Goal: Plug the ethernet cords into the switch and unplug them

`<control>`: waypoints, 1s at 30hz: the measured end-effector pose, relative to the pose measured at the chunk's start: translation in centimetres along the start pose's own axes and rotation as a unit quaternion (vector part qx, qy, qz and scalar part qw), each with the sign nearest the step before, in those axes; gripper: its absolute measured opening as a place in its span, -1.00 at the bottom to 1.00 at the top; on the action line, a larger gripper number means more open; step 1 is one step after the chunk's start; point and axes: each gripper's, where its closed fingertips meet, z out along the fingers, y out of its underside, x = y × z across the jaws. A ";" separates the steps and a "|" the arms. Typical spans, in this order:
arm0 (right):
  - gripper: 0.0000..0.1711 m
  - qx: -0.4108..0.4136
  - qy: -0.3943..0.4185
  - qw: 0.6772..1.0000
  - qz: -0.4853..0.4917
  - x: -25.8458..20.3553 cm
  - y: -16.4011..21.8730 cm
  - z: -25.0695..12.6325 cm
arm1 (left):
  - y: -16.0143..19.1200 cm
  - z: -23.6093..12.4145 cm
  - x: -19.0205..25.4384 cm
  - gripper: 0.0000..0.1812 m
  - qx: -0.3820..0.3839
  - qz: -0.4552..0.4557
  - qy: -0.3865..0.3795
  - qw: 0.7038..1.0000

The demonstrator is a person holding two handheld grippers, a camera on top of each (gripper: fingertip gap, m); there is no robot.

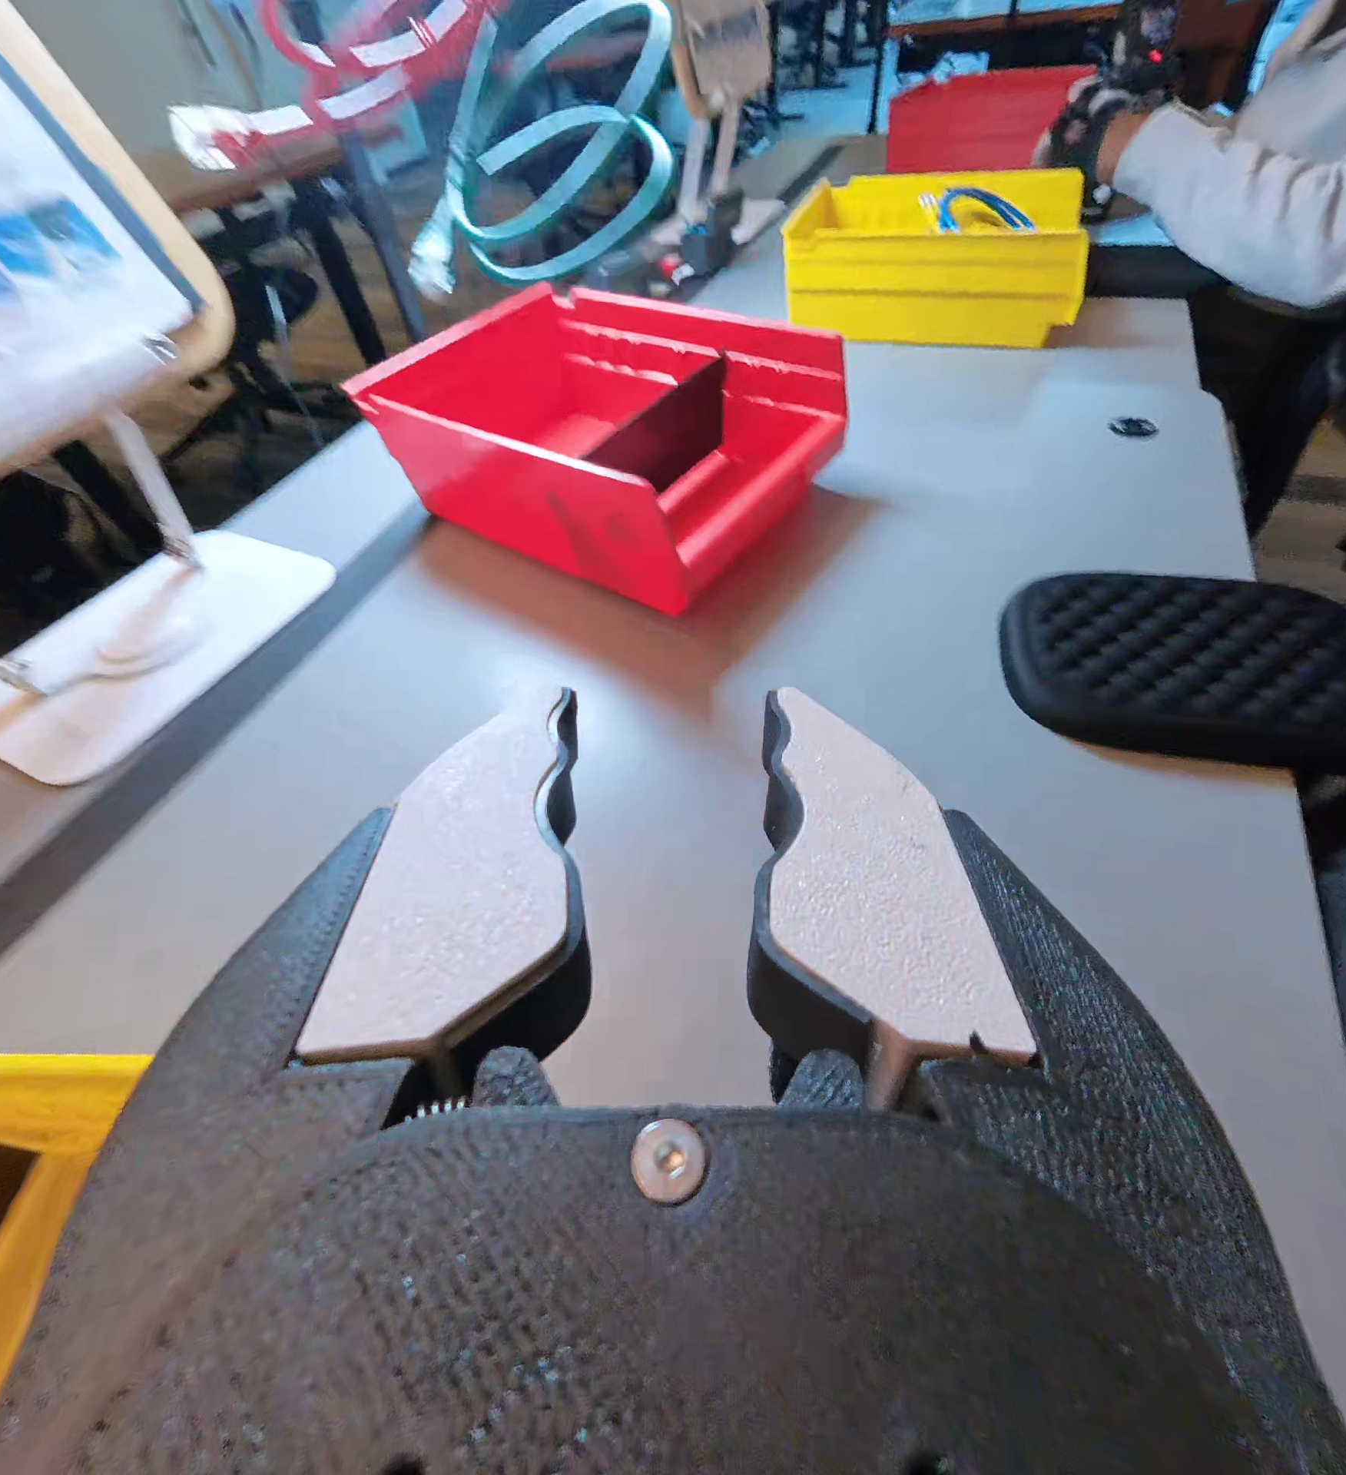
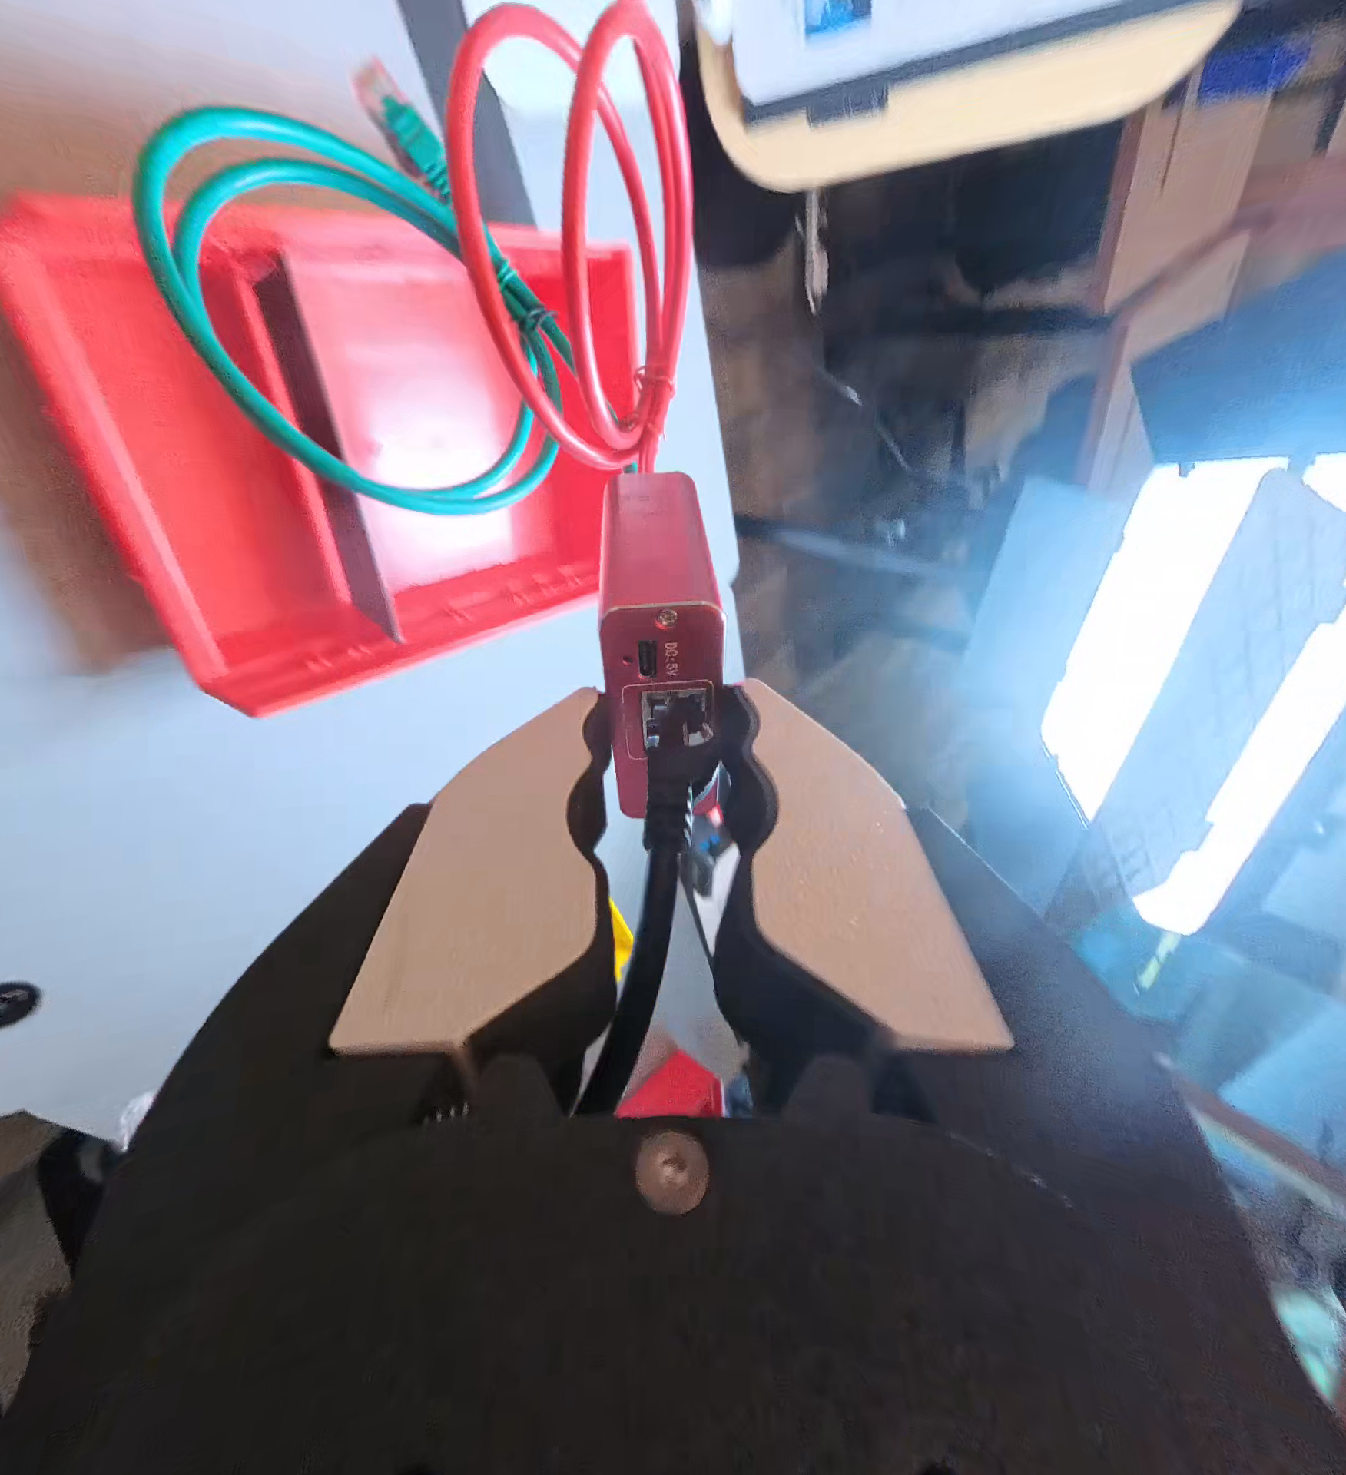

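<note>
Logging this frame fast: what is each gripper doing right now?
Left gripper: open, holding nothing.
Right gripper: shut on the small red metal switch box.

The left gripper [image 1: 670,710], a black textured body with two tan-faced fingers [image 1: 462,886], fills the lower half of its frame and points toward the upper centre. Its fingers stand apart with a clear gap between the wavy black inner pads, and nothing lies between them. The right gripper [image 2: 670,718], of the same black and tan build, also rises from the bottom of its frame. Its fingers [image 2: 494,878] are drawn in, the tips pressing both sides of a small red metal box [image 2: 658,575] at frame centre.
</note>
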 end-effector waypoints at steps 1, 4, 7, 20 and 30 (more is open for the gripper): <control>-0.70 -0.024 0.005 1.000 -0.001 0.7 0.6 1.2 | 1.2 0.4 0.8 -0.51 -0.012 -0.004 0.008 1.000; -0.70 -0.077 -0.004 0.997 -0.016 1.1 1.5 5.9 | 4.2 1.7 2.3 -0.51 -0.040 -0.004 0.017 0.999; -0.69 -0.112 -0.033 0.992 -0.051 -0.2 1.1 11.9 | 6.2 2.8 2.9 -0.50 -0.067 -0.009 0.033 0.997; -0.68 -0.098 -0.183 0.974 -0.087 -8.3 -1.5 28.0 | 8.4 3.9 3.5 -0.56 -0.062 -0.076 0.086 0.991; -0.29 -0.133 -0.230 0.960 -0.086 -12.3 -1.8 27.5 | 9.4 4.2 3.6 -0.56 -0.073 -0.090 0.094 0.989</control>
